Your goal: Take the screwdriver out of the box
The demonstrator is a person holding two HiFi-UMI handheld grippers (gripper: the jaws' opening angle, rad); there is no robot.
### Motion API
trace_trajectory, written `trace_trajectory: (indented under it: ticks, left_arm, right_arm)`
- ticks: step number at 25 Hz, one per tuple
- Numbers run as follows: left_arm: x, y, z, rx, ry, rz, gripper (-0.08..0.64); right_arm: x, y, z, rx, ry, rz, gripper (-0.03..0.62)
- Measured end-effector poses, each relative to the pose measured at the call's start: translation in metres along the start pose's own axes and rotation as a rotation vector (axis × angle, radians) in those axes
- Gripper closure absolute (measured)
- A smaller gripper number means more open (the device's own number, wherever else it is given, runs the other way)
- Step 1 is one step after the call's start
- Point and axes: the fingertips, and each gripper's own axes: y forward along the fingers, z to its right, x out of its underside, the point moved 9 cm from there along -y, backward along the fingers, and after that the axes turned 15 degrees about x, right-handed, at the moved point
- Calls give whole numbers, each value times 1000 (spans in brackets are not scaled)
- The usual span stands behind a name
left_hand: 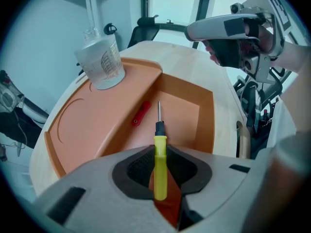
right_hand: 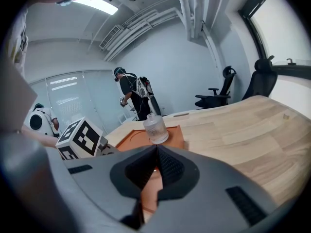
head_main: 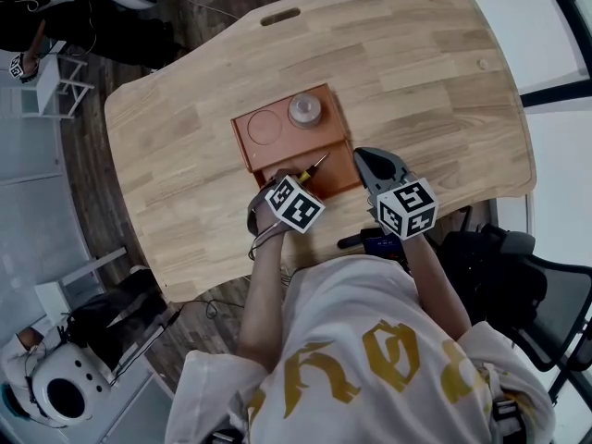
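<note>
Timber in pale planks forms the table (head_main: 416, 72) in the head view, with dark board floor (head_main: 190, 35) beyond its far left edge and a black office chair (head_main: 518, 276) at the near right. An orange box (head_main: 324, 146) sits mid-table, and a clear jar (head_main: 305, 109) stands on its far part. The left gripper (head_main: 287, 185) covers the box's near left corner, and the right gripper (head_main: 370, 163) is just beside the box's near right corner. The screwdriver (head_main: 310, 168) shows only as a small yellow and metal sliver at the left gripper's tip, over the box's near part.

The left gripper view shows its jaws clenched on the screwdriver's yellow handle, the metal shaft pointing away over the box's sunken compartment. Whether the tip touches the compartment floor cannot be told. A small red piece (left_hand: 141, 113) lies on the slope at the compartment's left, too small to identify. The jar is on the raised shelf at the far left.

The right gripper view shows its jaws pressed together with nothing between them. They hide the near part of the box. Beyond are grey walls, glass partitions, ceiling pipes (right_hand: 189, 8) and a standing person (right_hand: 133, 96) at the far end of the room.
</note>
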Motion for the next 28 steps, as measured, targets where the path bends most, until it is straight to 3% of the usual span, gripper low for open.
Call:
trace_trajectory:
  ticks: [20,24,28]
  left_arm:
    - [11,-43,13,-74,-12,227,485]
    - [17,-57,18,-91,-45,340,485]
    - [30,-70,20,-57,-137,518,485]
  right_arm:
    - [-7,-18,-21,1,-44,51,581]
    - [-6,-25,-29,8,-94,51,581]
    - [-4,-32,-40,17,-123,65,581]
